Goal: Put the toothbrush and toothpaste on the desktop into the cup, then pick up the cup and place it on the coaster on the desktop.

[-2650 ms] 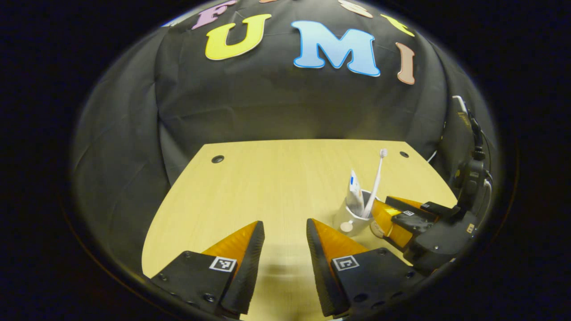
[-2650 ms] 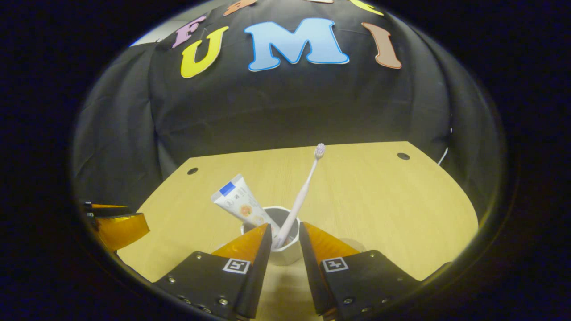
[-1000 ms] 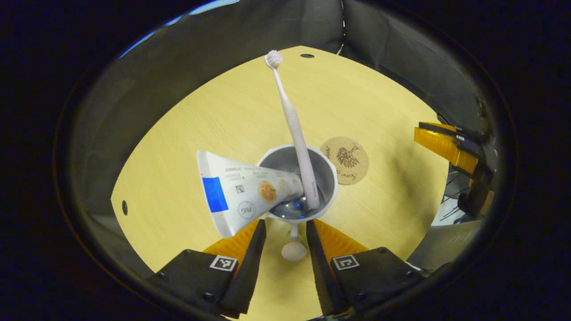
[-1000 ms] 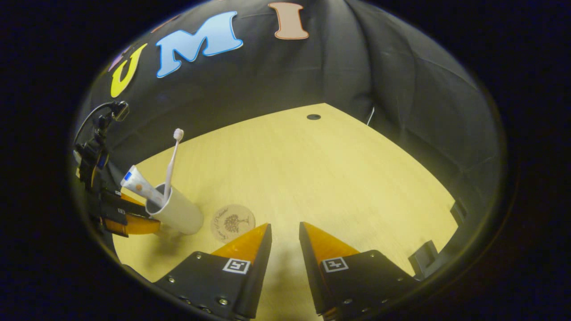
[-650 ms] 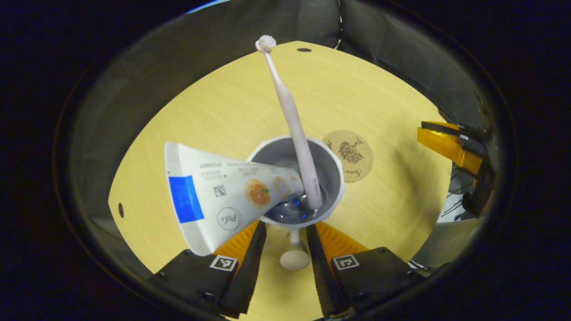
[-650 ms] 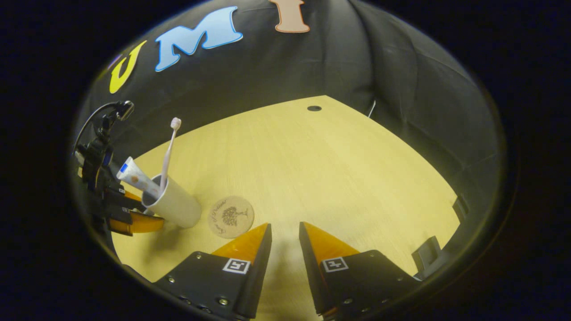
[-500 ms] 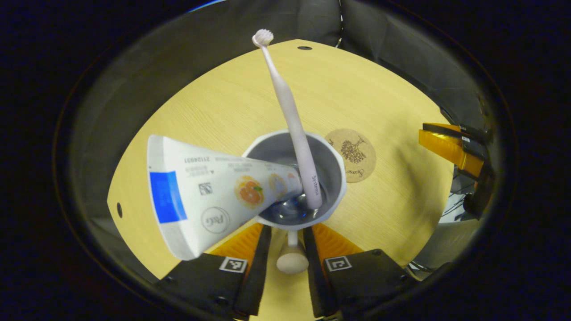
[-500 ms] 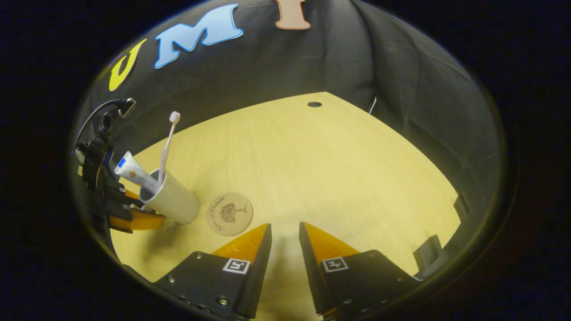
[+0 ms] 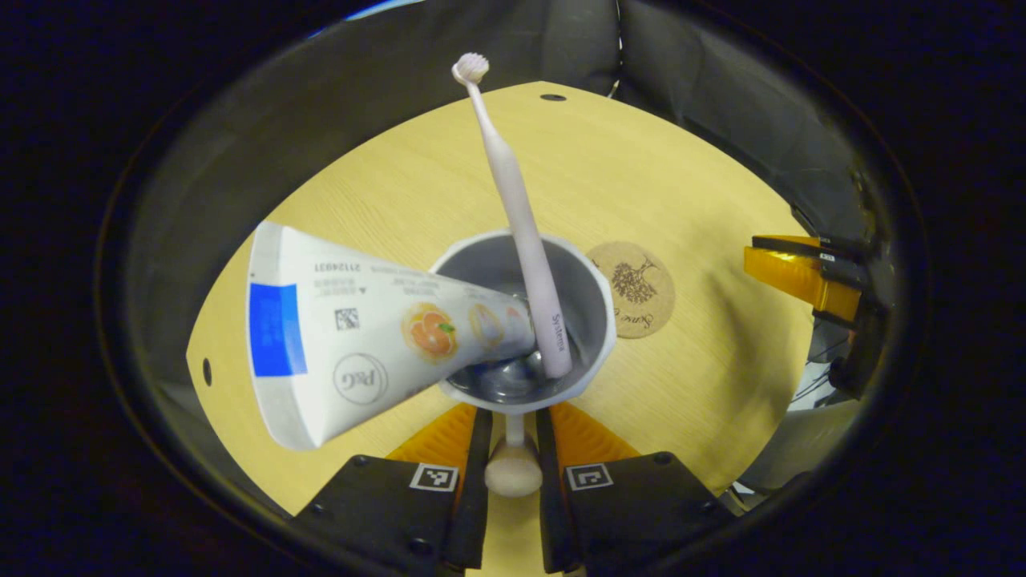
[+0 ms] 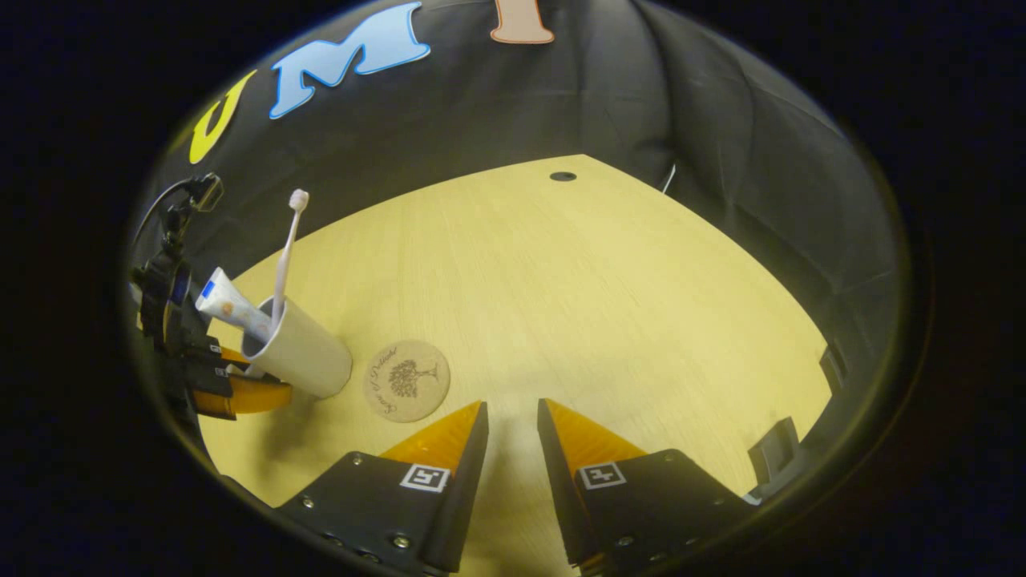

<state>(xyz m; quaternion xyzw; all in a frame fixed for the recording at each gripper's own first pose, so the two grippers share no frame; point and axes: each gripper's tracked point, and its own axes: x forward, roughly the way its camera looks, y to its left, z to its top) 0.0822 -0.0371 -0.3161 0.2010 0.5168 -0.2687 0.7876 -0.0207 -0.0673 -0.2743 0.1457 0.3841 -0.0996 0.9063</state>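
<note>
The cup (image 9: pixel 525 320), with toothbrush (image 9: pixel 513 208) and toothpaste (image 9: pixel 361 336) inside, is held by its handle in the left tongs (image 9: pixel 510 449), so it can be set on the coaster (image 9: pixel 633 288). The right tongs (image 10: pixel 510 437) are kept narrow and holding nothing.

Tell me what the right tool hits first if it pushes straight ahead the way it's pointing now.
Most likely the bare desktop: the right tool points down at open wood. The coaster lies just left of its line, and the cup farther left, so both look clear of it, though depth is hard to judge.
</note>
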